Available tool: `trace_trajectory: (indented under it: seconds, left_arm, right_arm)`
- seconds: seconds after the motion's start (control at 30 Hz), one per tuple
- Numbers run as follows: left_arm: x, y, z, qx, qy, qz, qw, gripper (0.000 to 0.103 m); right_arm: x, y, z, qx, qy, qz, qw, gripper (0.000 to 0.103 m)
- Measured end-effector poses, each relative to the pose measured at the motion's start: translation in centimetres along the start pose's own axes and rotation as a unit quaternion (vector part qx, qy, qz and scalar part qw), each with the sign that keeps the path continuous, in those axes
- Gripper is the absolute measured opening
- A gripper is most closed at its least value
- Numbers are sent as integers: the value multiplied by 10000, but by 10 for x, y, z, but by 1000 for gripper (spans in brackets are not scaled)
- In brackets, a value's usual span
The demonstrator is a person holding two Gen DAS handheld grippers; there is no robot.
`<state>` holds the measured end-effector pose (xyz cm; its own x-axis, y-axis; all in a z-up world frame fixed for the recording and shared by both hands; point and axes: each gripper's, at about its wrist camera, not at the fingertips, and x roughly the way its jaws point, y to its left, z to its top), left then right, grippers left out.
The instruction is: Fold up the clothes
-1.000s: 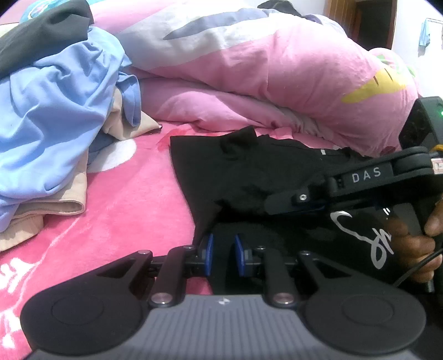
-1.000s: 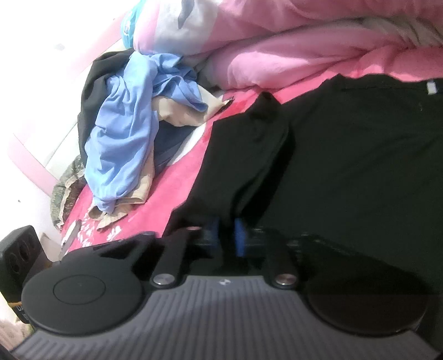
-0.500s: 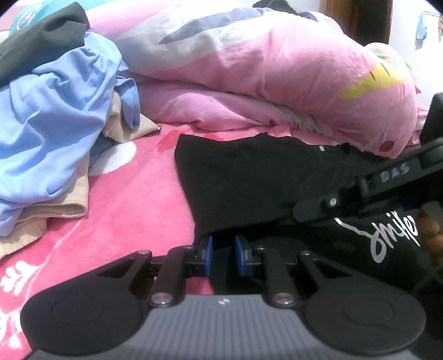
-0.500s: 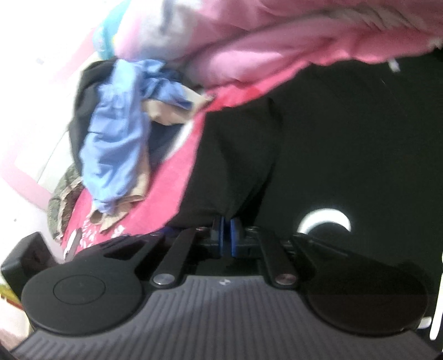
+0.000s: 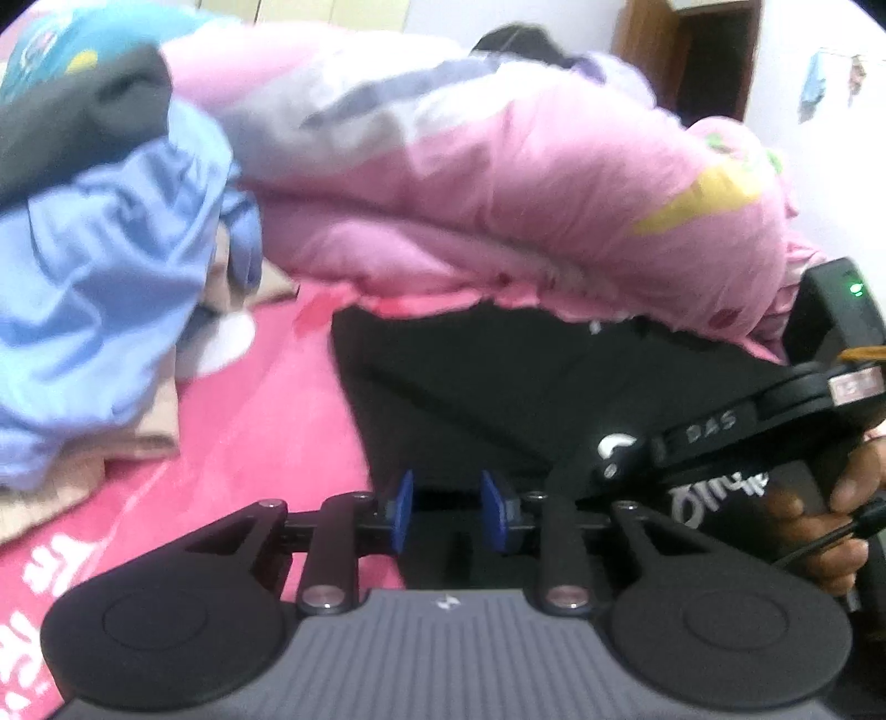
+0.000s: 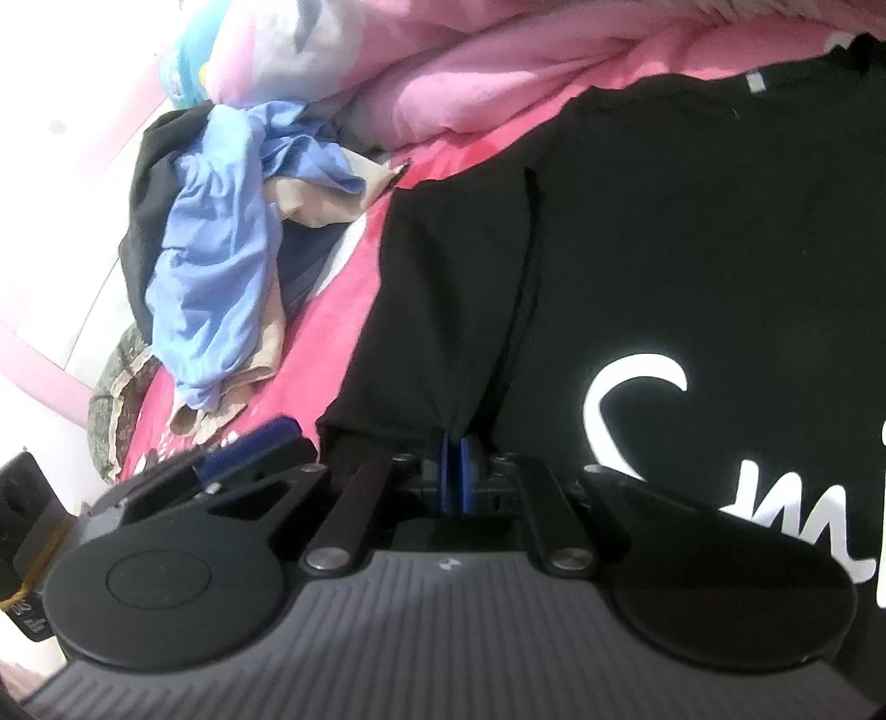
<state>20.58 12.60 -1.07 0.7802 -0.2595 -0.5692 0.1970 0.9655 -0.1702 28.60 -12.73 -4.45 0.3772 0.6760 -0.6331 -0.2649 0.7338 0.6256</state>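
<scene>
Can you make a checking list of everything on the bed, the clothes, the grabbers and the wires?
Surface: pink bed sheet.
Job's things: black T-shirt lying flat, white lettering, a fold of its side pinched.
Clutter: pile of clothes at left; pink duvet behind.
Grippers: left hand-held gripper open over the shirt's edge; right hand-held gripper shut on the fold.
Cables: black cable by the hand.
Surroundings: wooden door, white wall.

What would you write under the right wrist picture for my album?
Right gripper, jaws shut on the black T-shirt, folding its sleeve on the pink bed.
</scene>
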Motion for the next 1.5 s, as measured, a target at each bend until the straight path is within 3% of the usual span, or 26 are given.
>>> trace_trajectory:
  seconds: [0.1,0.17,0.23,0.37,0.53,0.67,0.7,0.8,0.93,1.23,1.33,1.43,1.5]
  left_arm:
    - [8,-3,-2,96,-109,35,9999,36]
    - [22,-2,-5,126,48,92,9999,36]
    - [35,1,-8,98,265,129,9995,36]
    - [36,0,-10,144,314,59,9994,38]
    - [37,-6,-15,354,363,152,9986,38]
    - [37,-3,-16,289,371,100,9988,38]
    - [37,-3,-16,287,374,96,9988,38]
    - [37,-4,-17,298,378,99,9988,38]
    - [36,-6,-17,336,397,134,9986,39]
    - [37,-5,-16,357,425,145,9984,39]
    - [37,-5,-16,364,428,149,9983,39]
    - [37,-6,-16,393,430,169,9982,39]
    - [37,-6,-16,407,434,179,9981,39]
  right_arm:
    - [1,5,-2,-166,25,-204,9997,6]
    - [-3,7,0,-165,32,-268,9995,7]
    - [-15,11,6,-289,-143,-410,9986,11]
    - [-27,20,35,-445,-617,-686,9947,18]
    - [15,22,90,-766,-1036,-1244,9838,25]
    - [55,-5,114,-273,-749,-1172,9899,25]
    - [59,-6,113,-300,-747,-1178,9898,25]
    - [63,-8,110,-378,-846,-1191,9885,0]
    - [51,-7,107,-448,-1376,-1406,9794,0]
    - [56,-26,108,-290,-1691,-1919,9663,0]
    - [43,-21,107,-276,-1914,-1936,9618,0]
    - [38,9,104,-1015,-1889,-1376,9670,2]
    - [52,31,104,-1573,-1440,-979,9721,2]
